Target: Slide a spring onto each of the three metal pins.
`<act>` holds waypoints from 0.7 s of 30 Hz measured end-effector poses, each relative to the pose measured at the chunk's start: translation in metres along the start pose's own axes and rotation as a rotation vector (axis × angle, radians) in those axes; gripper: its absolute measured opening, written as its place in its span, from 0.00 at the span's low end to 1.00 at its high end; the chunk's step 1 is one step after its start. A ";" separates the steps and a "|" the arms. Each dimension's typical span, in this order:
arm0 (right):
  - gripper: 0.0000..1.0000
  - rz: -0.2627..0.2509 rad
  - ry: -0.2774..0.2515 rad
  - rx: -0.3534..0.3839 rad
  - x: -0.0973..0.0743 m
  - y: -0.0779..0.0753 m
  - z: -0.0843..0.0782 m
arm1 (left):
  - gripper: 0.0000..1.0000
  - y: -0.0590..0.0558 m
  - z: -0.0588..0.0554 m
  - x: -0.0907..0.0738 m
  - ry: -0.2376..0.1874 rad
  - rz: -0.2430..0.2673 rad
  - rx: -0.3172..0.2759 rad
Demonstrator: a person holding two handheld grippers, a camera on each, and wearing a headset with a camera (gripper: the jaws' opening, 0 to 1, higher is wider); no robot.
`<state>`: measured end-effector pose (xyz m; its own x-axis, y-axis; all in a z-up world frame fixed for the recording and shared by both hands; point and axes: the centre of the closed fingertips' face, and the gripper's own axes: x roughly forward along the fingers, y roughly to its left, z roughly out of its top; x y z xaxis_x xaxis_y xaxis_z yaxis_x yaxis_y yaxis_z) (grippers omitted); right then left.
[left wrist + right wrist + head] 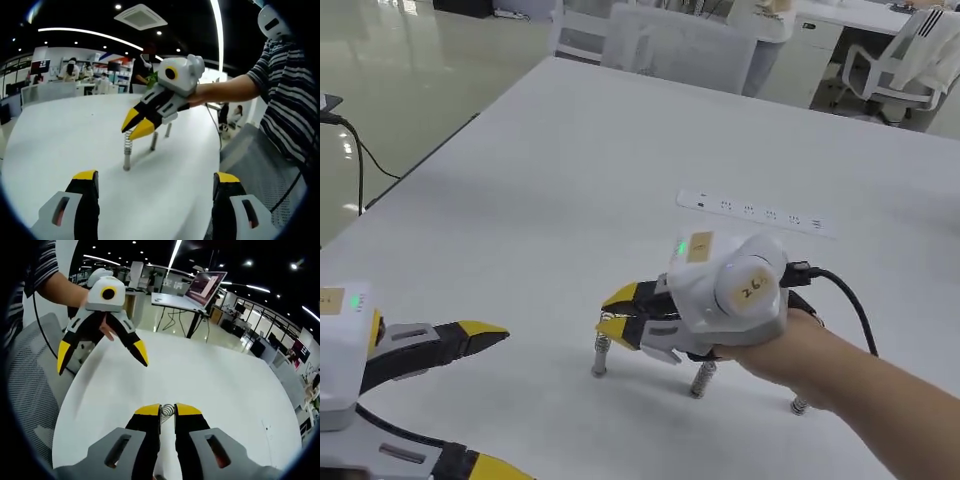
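Spring (168, 410), likely light and squashy, sits pinched by its upper coils in the right tongs (620, 312), atop the end pin (127, 161) near the desk's (620, 150) near edge; left tongs (156, 176) gape wide.

White table (620, 130), power strip (757, 213) on it. Glossy floor (410, 60). Office chair (905, 70) behind. Ceiling strip lights (90, 34) lit.

A white power strip (755, 213) lies on the white surface (550, 170). A black cable (360, 165) droops over the floor (410, 60). Chairs (905, 65) stand beyond. An open laptop (205, 286) sits on a desk (170, 301).
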<state>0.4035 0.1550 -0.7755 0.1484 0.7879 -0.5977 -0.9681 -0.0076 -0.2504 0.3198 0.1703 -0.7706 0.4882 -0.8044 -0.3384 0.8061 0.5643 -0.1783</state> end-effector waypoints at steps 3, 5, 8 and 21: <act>0.07 0.008 0.014 0.004 0.005 0.001 -0.005 | 0.92 0.000 0.001 0.000 -0.003 0.001 -0.001; 0.07 0.009 0.026 -0.002 0.008 0.002 -0.008 | 0.92 0.001 0.001 0.000 -0.003 0.004 -0.001; 0.07 0.013 0.034 -0.001 0.013 0.004 -0.010 | 0.91 0.001 0.001 0.000 -0.005 0.004 -0.003; 0.07 0.033 0.086 -0.003 0.027 0.013 -0.027 | 0.91 0.001 0.002 0.003 -0.012 0.002 -0.009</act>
<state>0.4006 0.1595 -0.8150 0.1335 0.7311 -0.6690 -0.9722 -0.0343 -0.2315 0.3227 0.1674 -0.7696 0.4944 -0.8052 -0.3274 0.8018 0.5679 -0.1859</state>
